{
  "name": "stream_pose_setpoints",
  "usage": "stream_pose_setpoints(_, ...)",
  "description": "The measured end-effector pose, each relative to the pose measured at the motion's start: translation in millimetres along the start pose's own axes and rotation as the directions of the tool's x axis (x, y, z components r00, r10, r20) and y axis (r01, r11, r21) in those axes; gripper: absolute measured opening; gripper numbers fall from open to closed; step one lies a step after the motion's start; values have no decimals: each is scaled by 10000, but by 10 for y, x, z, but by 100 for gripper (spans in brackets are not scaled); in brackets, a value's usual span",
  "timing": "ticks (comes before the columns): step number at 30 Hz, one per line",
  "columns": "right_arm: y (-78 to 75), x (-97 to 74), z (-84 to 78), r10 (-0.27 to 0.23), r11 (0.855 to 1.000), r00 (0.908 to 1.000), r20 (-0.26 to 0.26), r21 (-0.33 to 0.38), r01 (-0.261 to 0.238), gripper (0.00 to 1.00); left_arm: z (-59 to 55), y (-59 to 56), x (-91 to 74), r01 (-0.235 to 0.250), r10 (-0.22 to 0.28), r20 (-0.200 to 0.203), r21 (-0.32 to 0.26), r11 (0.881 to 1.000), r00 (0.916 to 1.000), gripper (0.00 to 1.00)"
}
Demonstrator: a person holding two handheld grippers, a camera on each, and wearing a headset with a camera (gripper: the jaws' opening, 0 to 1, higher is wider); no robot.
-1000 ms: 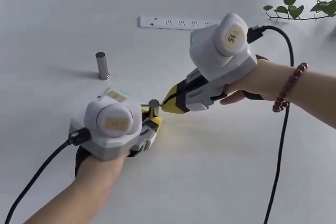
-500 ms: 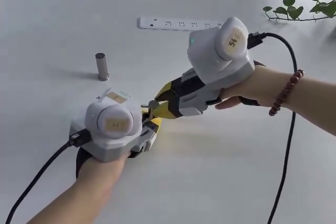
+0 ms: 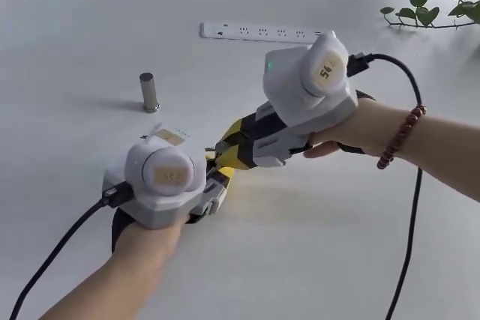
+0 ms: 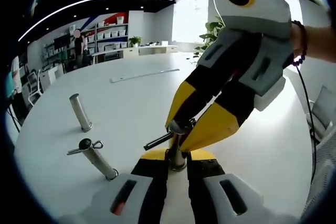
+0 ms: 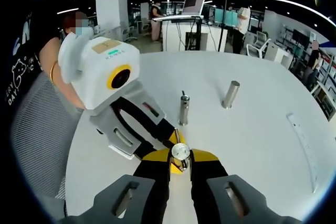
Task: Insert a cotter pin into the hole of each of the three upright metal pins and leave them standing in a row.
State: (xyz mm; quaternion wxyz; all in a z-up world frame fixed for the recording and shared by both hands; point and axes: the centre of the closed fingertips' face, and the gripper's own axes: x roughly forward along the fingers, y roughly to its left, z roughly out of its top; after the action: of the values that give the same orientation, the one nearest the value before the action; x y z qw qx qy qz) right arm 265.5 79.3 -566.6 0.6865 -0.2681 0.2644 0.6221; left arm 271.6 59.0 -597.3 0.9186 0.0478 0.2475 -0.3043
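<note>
My left gripper (image 4: 177, 160) is shut on the base of an upright metal pin (image 4: 176, 145). My right gripper (image 5: 180, 164) is shut on a cotter pin (image 4: 157, 141), whose dark tip sticks out of the far side of that pin's head (image 5: 180, 152). In the head view the two grippers meet near the table's middle, right gripper (image 3: 223, 154) above left gripper (image 3: 217, 177). A second metal pin (image 4: 97, 159) with a cotter pin (image 4: 85, 147) through it stands nearby. A bare third pin (image 3: 148, 91) stands further back.
A white power strip (image 3: 262, 32) lies at the back of the white table (image 3: 300, 245). Plant leaves (image 3: 442, 1) trail in at the back right. Black cables run from both grippers across the table. Office desks and people show far behind.
My right gripper has moved left, from beside the held pin to right over its head, with the cotter pin. The left gripper has stayed put.
</note>
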Motion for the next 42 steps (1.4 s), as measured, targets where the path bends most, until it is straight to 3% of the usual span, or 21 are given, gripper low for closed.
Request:
stream_pose_setpoints(2, -24, 2, 5, 13, 9996, 10000, 73, 289, -15, 9, 0, 1, 0, -3, 3, -5, -4, 10000, 10000, 12)
stream_pose_setpoints(13, 35, -19, 53, 22, 9999, 9998, 186, 111, -24, 8, 12, 16, 5, -2, 2, -6, 97, 10000, 10000, 12)
stream_pose_setpoints(19, -80, -17, 78, -105, 9996, 9995, 306, 249, 98, 8, 63, 71, 27, -114, 115, 136, -13, 9999, 9998, 12)
stream_pose_setpoints(42, -222, 51, 52, 14, 9993, 9991, 417, 376, -29, 8, 91, 177, 126, -581, 586, 90, -506, 9970, 9982, 12)
